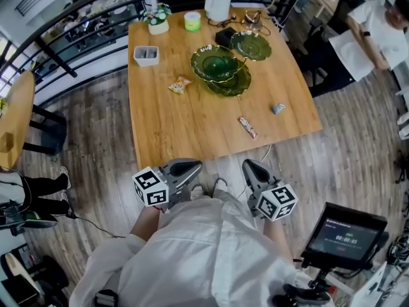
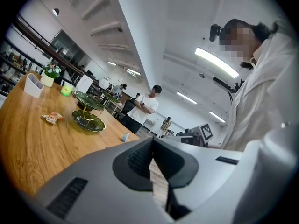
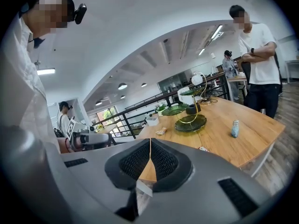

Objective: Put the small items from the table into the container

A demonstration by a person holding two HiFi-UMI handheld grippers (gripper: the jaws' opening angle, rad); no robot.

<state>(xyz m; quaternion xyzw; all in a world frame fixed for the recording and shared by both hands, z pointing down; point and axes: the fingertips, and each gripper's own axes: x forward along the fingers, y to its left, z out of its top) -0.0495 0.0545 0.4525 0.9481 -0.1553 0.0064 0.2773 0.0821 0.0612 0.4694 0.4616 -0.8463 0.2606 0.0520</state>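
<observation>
Both grippers are held close to the person's body, short of the near edge of the wooden table (image 1: 185, 123). The left gripper (image 1: 190, 167) and the right gripper (image 1: 250, 168) each have their jaws pressed together with nothing between them. Three small items lie loose on the tabletop: a snack packet (image 1: 179, 84) left of centre, a wrapped bar (image 1: 247, 126) nearest the front edge, and a small blue piece (image 1: 278, 108) toward the right edge. One white container (image 1: 146, 55) sits at the far left, well apart from the bar and the blue piece. The packet lies between it and the green dishes (image 1: 220, 66). There are three of these on a stand mid-table, and they stand between the container and the two right-hand items. Along the far edge are one potted plant (image 1: 157, 18), one green cup (image 1: 192, 20) and one white jug (image 1: 218, 2). A person in a white shirt (image 1: 374, 31) stands past the right corner, and a screen (image 1: 345, 235) glows at lower right.
</observation>
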